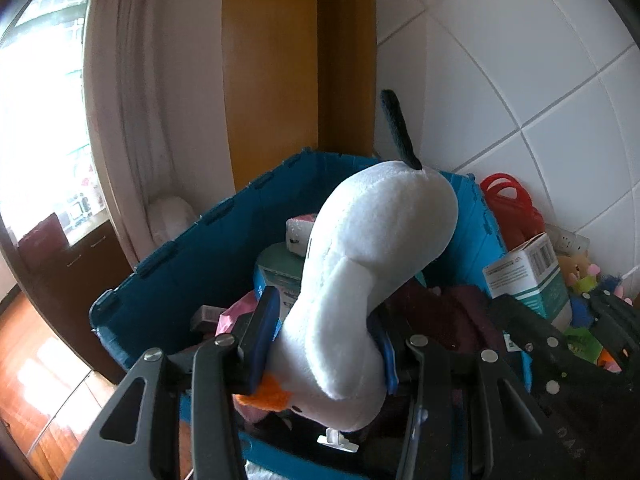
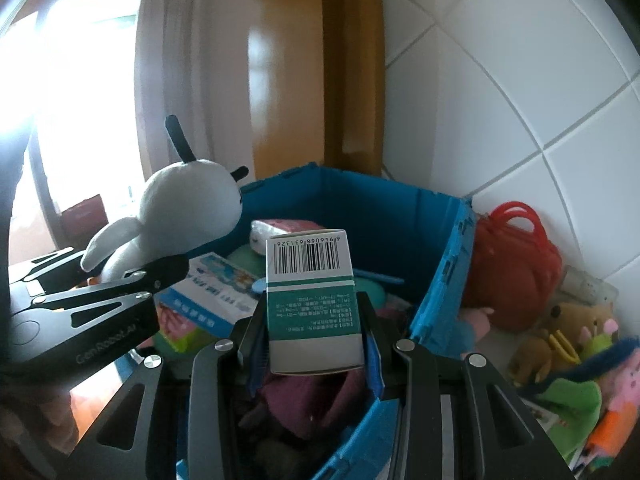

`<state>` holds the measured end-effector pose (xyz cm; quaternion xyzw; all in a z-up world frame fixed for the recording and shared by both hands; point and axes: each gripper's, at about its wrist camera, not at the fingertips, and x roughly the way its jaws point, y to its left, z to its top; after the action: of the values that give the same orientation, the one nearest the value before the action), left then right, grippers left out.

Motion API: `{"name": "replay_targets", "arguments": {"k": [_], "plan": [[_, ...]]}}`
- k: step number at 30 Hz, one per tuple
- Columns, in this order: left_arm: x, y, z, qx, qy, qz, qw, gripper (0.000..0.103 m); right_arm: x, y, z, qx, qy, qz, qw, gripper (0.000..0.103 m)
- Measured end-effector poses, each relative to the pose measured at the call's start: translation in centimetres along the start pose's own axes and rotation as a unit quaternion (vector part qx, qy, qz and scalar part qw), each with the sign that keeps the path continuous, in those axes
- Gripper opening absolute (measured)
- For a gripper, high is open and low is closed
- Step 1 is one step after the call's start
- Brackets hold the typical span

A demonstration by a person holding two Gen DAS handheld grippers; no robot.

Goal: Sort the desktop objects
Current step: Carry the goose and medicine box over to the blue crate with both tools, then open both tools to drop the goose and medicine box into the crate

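Only the right wrist view shows both of the white plush toy's [image 2: 188, 208] black ears and the green-and-white carton's [image 2: 312, 308] barcode end. The left gripper [image 1: 324, 344] is closed on the toy's narrow part, its long axis running up and away from the fingers over the blue crate [image 1: 168, 280]. The right gripper [image 2: 316, 352] clamps the carton's lower end; it stands upright between the pads, barcode end farthest out, above the crate.
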<state>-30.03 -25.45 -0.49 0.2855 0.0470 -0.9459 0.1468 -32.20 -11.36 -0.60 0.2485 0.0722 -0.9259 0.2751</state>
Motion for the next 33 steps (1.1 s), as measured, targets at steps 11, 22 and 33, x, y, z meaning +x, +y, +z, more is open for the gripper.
{"name": "replay_targets", "arguments": {"k": [11, 22, 33], "plan": [[2.5, 1.7, -0.8, 0.0, 0.014, -0.002, 0.9999, 0.083, 2.8, 0.3, 0.2, 0.003, 0.014, -0.03, 0.999, 0.07], [1.7, 2.1, -2.8, -0.001, 0.033, -0.012, 0.9994, 0.083, 1.1, -1.0, -0.9, 0.018, 0.011, -0.069, 0.997, 0.103], [-1.2, 1.0, -5.2, 0.004, 0.035, -0.024, 0.9991, 0.083, -2.9, -1.2, -3.0, 0.022, 0.01, -0.096, 0.995, 0.103]]}}
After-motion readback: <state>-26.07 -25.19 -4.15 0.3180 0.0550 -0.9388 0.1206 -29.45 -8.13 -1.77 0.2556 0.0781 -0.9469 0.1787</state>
